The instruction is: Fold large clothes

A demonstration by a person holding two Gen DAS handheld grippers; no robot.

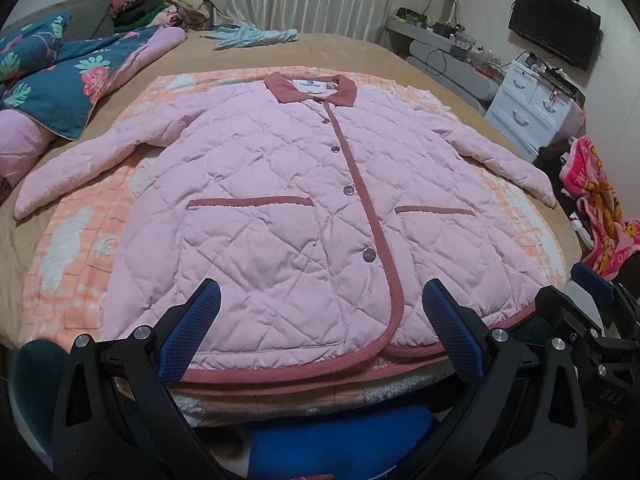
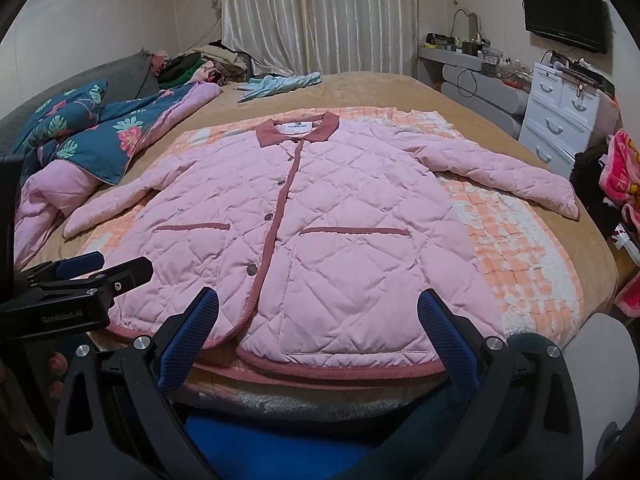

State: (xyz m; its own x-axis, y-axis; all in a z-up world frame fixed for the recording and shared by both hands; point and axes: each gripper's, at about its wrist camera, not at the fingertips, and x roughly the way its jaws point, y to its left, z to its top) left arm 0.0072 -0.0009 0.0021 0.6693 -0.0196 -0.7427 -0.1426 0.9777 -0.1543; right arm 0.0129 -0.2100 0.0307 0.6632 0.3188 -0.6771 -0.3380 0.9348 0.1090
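Blue-padded jaws on our left gripper (image 1: 320,320) and right gripper (image 2: 318,320) stand wide apart and empty just short of the hem of the pink quilted jacket (image 1: 280,200), which lies flat on the bed (image 2: 400,88), collar away, hem equally near both.

Bed (image 1: 408,60) with tan cover. Directly on it: orange-white checked fleece blanket (image 1: 76,236) spread in the middle, teal floral quilt (image 1: 52,80) with pink underside bunched at left, light blue garment (image 1: 252,36) at far side. Pink quilted jacket (image 1: 260,200) flat on the blanket, sleeve ends reaching the tan cover.
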